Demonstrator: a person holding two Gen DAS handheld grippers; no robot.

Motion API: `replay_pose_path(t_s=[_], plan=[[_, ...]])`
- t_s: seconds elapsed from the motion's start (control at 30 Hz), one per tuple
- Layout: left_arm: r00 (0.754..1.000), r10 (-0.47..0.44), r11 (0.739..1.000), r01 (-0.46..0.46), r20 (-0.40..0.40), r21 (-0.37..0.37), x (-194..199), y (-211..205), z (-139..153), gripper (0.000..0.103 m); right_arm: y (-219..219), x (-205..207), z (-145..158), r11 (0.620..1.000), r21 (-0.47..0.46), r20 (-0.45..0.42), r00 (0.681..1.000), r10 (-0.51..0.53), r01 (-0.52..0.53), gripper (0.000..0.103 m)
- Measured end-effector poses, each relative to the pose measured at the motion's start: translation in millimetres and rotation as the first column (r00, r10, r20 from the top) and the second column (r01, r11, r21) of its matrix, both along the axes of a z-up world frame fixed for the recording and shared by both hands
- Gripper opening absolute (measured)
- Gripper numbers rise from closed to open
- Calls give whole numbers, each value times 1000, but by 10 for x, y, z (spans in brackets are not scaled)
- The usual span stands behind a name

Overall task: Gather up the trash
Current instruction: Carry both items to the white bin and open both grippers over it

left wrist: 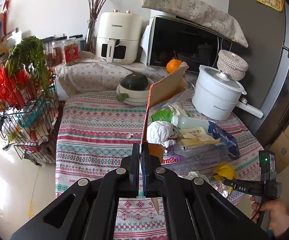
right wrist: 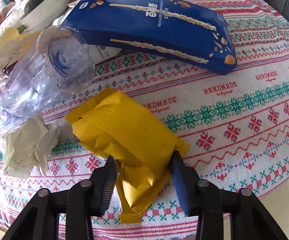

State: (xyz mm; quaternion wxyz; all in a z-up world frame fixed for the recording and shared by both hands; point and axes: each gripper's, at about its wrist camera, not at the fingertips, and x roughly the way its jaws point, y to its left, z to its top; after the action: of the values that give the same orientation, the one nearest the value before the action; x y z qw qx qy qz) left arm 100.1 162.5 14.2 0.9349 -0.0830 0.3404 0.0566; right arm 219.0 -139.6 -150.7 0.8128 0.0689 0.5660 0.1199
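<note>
Left gripper [left wrist: 140,150] clamps cardboard sheet [left wrist: 165,88]; right gripper [right wrist: 142,160] straddles yellow packet [right wrist: 122,134], contact unclear; patterned tablecloth [right wrist: 234,120] beneath, fridge [left wrist: 264,60] beyond.

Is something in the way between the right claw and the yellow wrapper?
Nothing visible is. The yellow wrapper already lies between the two fingers of the right claw. The clear plastic bottle and crumpled paper lie to its side.
</note>
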Motion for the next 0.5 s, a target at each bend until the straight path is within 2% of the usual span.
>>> replay_pose_path(t_s=[0.03,0.17,0.37,0.5], plan=[[1000,-9,1000,9,-3,-13,-21,-17,-1,1,-16,4,1,1000,7,3,1000,-4,4,35],[998,-60,996,59,-9,-71,-81,-118,1,1,-156,-23,68,999,33,22,999,-36,35,30],[989,-149,988,149,5,-46,-164,-462,47,1,-503,-245,288,996,56,72,995,-69,65,28],[970,-243,969,243,-9,-54,-189,-814,23,1,-881,-469,465,985,111,69,988,-138,129,28]])
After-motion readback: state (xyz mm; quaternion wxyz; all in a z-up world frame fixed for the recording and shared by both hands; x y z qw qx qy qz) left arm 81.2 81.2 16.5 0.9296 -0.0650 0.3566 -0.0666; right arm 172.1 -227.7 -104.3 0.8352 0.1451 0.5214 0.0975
